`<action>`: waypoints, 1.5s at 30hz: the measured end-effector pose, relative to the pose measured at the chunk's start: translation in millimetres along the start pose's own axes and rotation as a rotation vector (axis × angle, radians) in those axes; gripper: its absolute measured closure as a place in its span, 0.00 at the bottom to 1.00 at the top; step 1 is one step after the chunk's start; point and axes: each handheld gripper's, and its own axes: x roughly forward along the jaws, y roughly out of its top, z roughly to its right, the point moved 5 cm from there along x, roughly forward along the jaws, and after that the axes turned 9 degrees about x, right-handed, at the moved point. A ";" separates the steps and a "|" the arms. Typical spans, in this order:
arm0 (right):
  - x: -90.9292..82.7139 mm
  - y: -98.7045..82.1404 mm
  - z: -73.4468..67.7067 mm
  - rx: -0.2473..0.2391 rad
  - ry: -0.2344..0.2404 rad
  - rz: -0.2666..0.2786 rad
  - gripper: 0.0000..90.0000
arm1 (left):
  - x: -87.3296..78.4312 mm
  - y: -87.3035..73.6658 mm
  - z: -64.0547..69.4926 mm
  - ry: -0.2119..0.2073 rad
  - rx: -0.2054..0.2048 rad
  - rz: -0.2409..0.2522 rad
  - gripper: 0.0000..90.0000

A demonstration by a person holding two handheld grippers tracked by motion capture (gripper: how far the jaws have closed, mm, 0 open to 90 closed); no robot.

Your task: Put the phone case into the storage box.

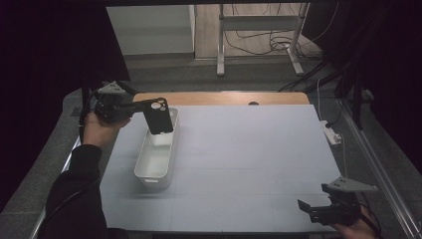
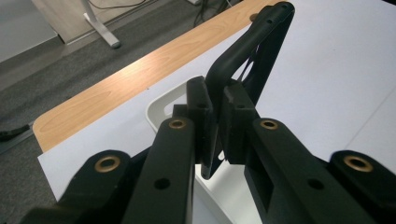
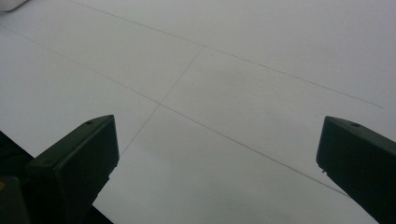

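Overhead, left gripper point(image 1: 149, 105) clamps phone case point(image 1: 159, 116) above bin point(image 1: 149, 175); right gripper point(image 1: 311, 211) fingers spread wide, empty.

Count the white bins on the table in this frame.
1. A single white bin sits at the table's left side, under the black phone case gripped in the left gripper. None seems hidden.

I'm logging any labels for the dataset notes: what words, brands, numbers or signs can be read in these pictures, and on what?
None can be read.
Black phone case, held by the left gripper over the white bin: no print visible.
White bin: no label visible.
Right gripper and the pale table cover: no markings, just faint seam lines.
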 end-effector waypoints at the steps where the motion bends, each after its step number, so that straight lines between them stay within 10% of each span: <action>1: 0.0 0.0 0.0 0.000 0.000 0.000 0.00 | 0.0 0.0 0.0 0.000 0.000 0.000 0.92; 45: 0.0 -1.0 0.5 0.005 0.007 -0.010 0.00 | 62.9 -7.8 -31.5 0.020 0.000 -0.010 0.92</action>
